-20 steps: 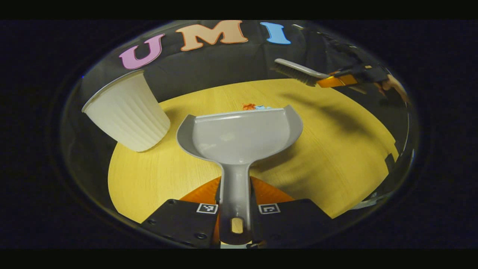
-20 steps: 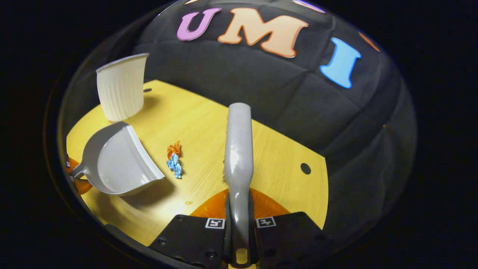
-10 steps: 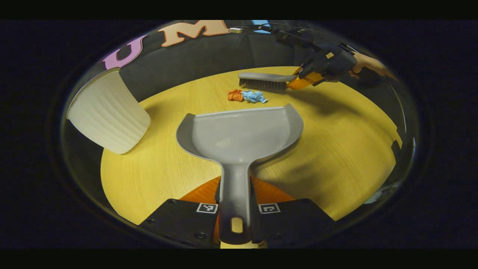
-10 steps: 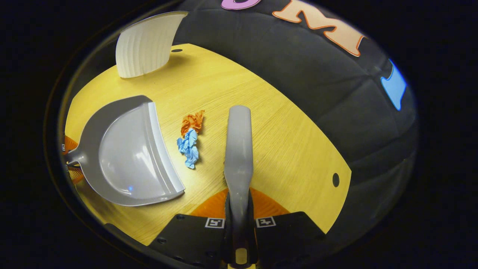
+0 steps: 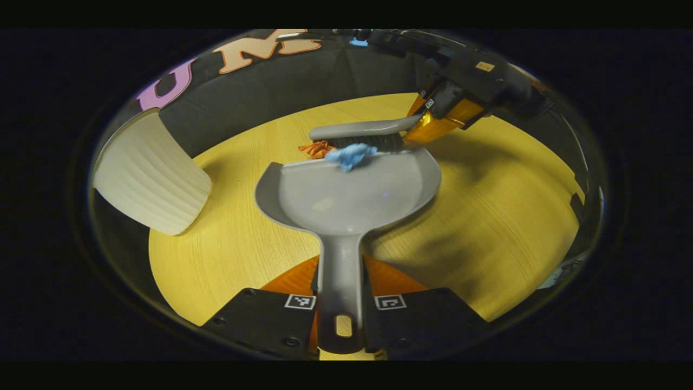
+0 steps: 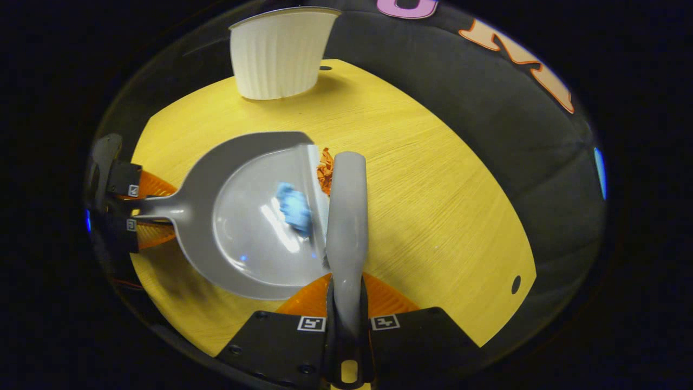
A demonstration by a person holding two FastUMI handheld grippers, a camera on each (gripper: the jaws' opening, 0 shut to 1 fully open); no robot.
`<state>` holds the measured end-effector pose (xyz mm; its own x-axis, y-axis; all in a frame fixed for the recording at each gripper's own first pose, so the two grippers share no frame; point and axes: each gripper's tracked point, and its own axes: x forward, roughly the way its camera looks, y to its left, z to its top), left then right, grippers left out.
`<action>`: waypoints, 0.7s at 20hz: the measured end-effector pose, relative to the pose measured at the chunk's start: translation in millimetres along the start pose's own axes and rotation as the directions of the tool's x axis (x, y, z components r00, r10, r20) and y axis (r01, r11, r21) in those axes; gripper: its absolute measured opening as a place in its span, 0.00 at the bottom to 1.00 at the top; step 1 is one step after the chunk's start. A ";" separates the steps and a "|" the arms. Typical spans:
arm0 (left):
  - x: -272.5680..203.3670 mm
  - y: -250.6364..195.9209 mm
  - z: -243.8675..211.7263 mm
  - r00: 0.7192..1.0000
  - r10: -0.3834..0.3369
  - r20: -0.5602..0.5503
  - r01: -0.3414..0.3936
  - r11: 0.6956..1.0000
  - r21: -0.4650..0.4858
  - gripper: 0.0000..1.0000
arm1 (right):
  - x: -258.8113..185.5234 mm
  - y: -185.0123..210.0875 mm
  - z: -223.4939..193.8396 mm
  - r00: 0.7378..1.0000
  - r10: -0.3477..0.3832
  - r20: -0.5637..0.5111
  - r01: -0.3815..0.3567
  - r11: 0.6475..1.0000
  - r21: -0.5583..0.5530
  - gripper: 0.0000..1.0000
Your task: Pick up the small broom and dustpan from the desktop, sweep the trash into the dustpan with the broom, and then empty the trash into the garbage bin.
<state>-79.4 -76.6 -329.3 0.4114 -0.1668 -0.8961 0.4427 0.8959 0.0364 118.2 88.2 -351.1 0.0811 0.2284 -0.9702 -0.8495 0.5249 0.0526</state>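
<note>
Yellow wood-grain table [image 6: 433, 179]; ribbed white bin [image 6: 279, 51] at the far edge. Smooth grey dustpan [image 5: 346, 192], handle clamped in left gripper [image 5: 344, 303]. Broom [image 6: 346, 216], clamped in right gripper [image 6: 346, 325], parallel along the pan's lip. Blue scrap [image 6: 295, 208] inside; orange scrap [image 6: 325, 168] wedged outside, against bristles.

dustpan [image 5: 346, 195] flat on table [image 5: 487, 216], handle in left gripper [image 5: 340, 303] | broom [image 6: 346, 211] along dustpan's front lip, handle in right gripper [image 6: 347, 325] | one paper scrap [image 6: 295, 208] inside pan by lip | other scrap [image 6: 325, 168] on table at lip, against broom | bin [image 6: 279, 54] on table beyond dustpan
</note>
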 end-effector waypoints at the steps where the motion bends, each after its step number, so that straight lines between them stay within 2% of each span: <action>1: 0.3 0.5 -1.1 1.000 -0.002 0.003 0.002 1.000 0.007 0.24 | -9.4 -2.8 7.1 1.000 0.017 -0.002 -0.017 1.000 0.004 0.15; 4: 3.0 0.3 -2.1 1.000 -0.002 0.019 0.002 1.000 0.002 0.23 | -37.6 -7.4 30.8 0.997 0.032 0.066 -0.037 0.996 0.077 0.15; 8: -0.1 2.1 4.6 0.998 0.036 0.060 -0.035 0.999 -0.011 0.27 | -61.3 -32.5 28.7 0.983 -0.092 0.159 0.060 0.978 0.198 0.15; 14: -24.9 9.6 24.7 0.983 0.106 0.149 -0.101 0.994 -0.040 0.25 | -94.1 -83.7 -24.4 0.947 -0.234 0.220 0.127 0.901 0.414 0.15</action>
<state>-65.7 -74.1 -295.7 0.5698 -0.1302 -0.8114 0.3668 0.9239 0.1094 169.0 2.8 -270.0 0.3905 0.2737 -0.8790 -0.5393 0.8418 0.0225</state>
